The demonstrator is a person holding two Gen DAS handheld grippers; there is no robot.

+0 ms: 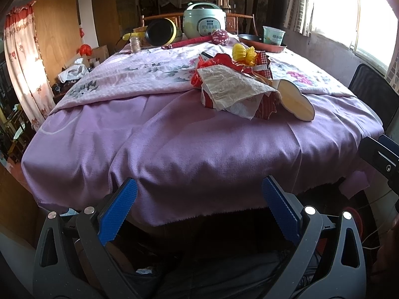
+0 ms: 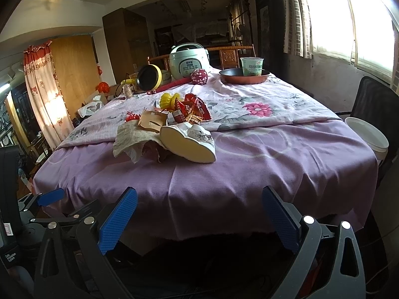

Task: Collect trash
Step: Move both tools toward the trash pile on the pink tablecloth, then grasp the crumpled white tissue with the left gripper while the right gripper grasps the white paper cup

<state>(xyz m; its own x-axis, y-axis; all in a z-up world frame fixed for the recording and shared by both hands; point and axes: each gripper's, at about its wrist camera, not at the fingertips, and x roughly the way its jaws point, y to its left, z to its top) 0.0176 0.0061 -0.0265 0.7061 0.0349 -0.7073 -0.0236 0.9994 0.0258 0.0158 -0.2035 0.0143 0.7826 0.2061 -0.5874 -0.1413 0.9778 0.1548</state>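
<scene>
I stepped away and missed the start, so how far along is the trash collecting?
Nothing looks done yet. The trash pile of crumpled paper and red wrappers sits untouched on the purple tablecloth, and the white bucket at the table's right edge shows nothing inside. Nothing is in hand: left gripper and right gripper are both open, short of the table. All the collecting is left.

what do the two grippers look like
Both alike: the left gripper and right gripper have two blue ribbed pads on dark grey plastic arms with triangular cut-outs and round silver pivot pins.
</scene>
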